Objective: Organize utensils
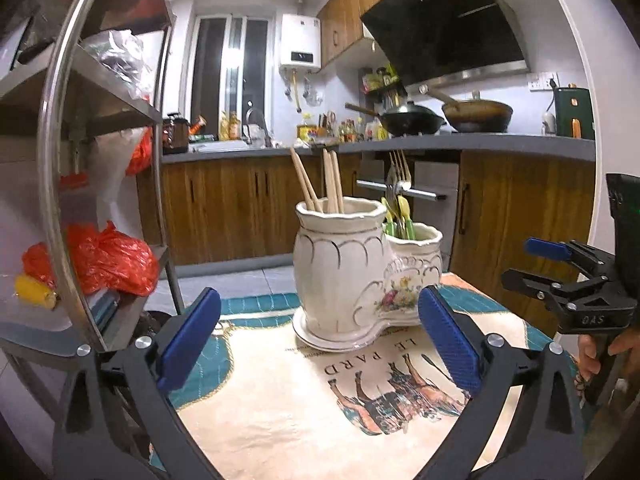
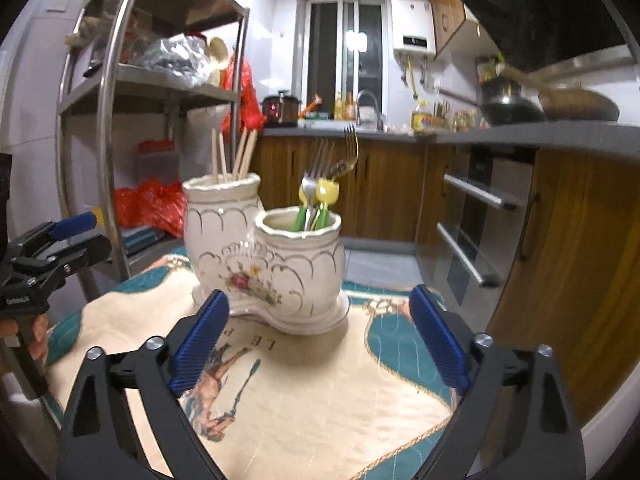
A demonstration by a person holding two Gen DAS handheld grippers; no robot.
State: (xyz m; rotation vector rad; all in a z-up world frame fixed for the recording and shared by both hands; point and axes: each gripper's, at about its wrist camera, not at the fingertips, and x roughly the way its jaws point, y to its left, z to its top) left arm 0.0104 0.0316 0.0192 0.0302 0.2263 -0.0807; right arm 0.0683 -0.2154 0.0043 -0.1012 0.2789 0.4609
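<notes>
The ceramic holder (image 2: pixel 264 256) stands upright on the patterned cloth (image 2: pixel 320 392) covering the tabletop, directly ahead of both tools. It has two joined compartments on one base. The taller compartment (image 1: pixel 340 264) carries the wooden chopsticks (image 1: pixel 330 184). The shorter compartment (image 2: pixel 300 264) carries the forks (image 2: pixel 320 168) and the green-and-yellow-handled utensils (image 2: pixel 316 208). No loose utensil shows on the cloth in either view, so the sorting appears complete or close to it.

Your left tool (image 1: pixel 320 344) is spread wide with nothing between its blue pads (image 1: pixel 188 340). Your right tool (image 2: pixel 320 340) is likewise spread and empty. Both sit short of the holder without touching it.

If you must correct an item, proceed as follows:

1. Approach from above, in line with the handle, not from the side.
2. Close on one shaft only, above the rim. The forks stand crowded and lean against each other.
3. Lift straight up until the tip clears the rim before moving sideways.
4. Keep the other tool clear of the holder. It looks top-heavy with tall items, and a side push could tip it or drag the cloth.
</notes>
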